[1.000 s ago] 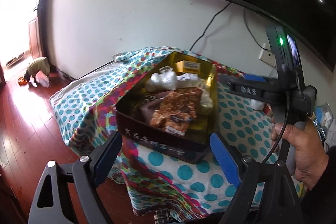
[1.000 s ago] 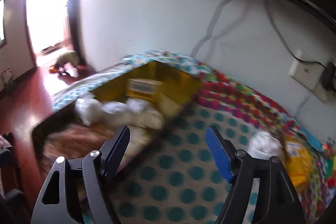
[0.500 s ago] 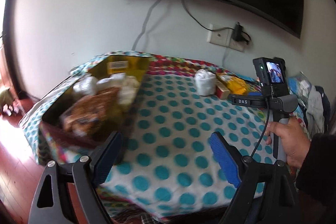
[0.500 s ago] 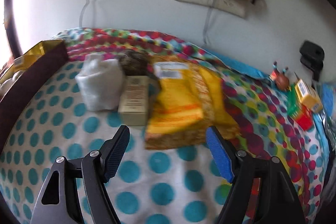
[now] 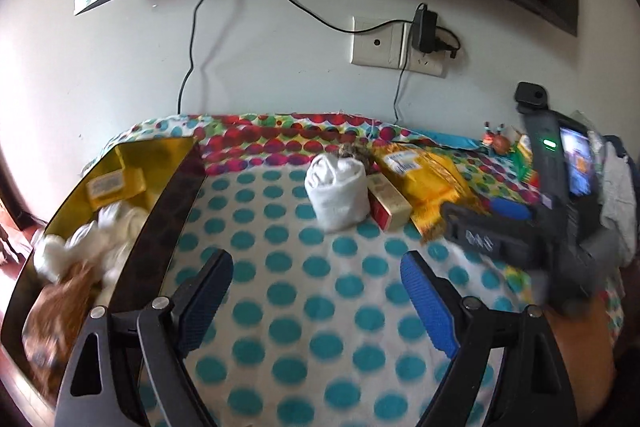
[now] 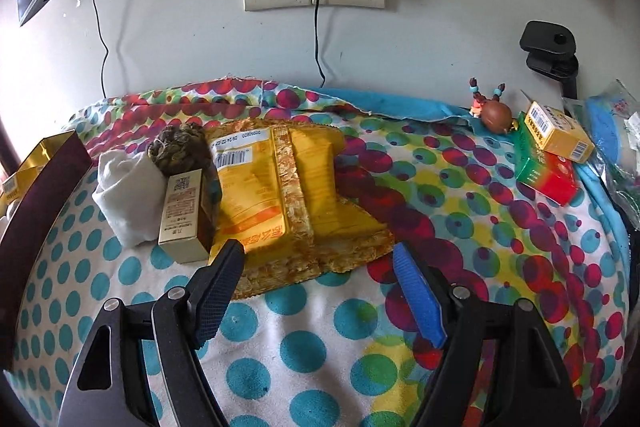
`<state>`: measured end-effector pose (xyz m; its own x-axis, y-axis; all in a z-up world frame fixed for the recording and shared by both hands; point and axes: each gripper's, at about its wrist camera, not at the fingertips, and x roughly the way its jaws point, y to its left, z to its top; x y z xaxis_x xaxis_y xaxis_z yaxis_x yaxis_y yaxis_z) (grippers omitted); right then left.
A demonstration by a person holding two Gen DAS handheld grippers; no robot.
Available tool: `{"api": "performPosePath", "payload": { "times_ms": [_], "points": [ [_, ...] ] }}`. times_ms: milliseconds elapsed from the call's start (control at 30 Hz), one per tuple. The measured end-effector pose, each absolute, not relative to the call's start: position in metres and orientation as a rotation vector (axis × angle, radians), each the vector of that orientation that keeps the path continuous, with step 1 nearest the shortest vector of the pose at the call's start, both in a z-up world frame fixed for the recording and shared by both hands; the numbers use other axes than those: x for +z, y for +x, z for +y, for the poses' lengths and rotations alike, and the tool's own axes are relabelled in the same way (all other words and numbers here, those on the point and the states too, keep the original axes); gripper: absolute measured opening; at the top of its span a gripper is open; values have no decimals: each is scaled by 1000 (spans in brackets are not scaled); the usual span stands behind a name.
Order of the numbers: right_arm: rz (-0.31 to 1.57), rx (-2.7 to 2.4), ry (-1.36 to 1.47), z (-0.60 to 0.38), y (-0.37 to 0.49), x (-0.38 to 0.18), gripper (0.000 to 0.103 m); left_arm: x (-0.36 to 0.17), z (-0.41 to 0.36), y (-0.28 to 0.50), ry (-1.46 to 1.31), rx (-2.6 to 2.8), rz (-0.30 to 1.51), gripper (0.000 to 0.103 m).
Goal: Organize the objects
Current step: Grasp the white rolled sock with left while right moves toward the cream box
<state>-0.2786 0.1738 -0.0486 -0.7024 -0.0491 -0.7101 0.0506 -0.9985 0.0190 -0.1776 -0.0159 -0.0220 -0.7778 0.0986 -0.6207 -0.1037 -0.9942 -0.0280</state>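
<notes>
Left gripper (image 5: 316, 293): fingers apart, holding nothing, above the dotted cloth (image 5: 288, 291) on the desk. Right gripper (image 6: 318, 291): fingers apart, holding nothing, its tips just short of the near edge of the yellow packet (image 6: 280, 203).

The packet lies flat on the cloth. A gold box (image 6: 182, 215) touches its left side. A white bundle (image 6: 128, 195) sits just left of the box, and a brown clump (image 6: 182, 147) sits behind both. The open tin (image 5: 120, 227) stands at the left edge and holds white bundles and a brown bag. Two small cartons (image 6: 550, 155) are stacked at the far right.
</notes>
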Motion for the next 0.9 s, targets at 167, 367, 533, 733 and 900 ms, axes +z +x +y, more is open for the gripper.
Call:
{"api": "performPosePath", "payload": {
  "times_ms": [167, 367, 533, 733, 900],
  "points": [
    [-43, -2843, 1195, 179, -279, -48, 74, -33, -5, -218, -1006, 2884, 54, 88],
    [-77, -2858, 1181, 183, -277, -47, 82, -46, -2, -251, -1004, 2898, 99, 88],
    [-96, -2871, 1145, 186, -274, -44, 91, -55, 6, -268, -1018, 2883, 115, 88],
    [-117, -2859, 1134, 187, -274, -43, 92, -63, 11, -289, -1098, 2862, 84, 88],
    [-119, -2858, 1126, 187, -274, -43, 93, -71, 6, -300, -1178, 2806, 18, 35]
  ]
}}
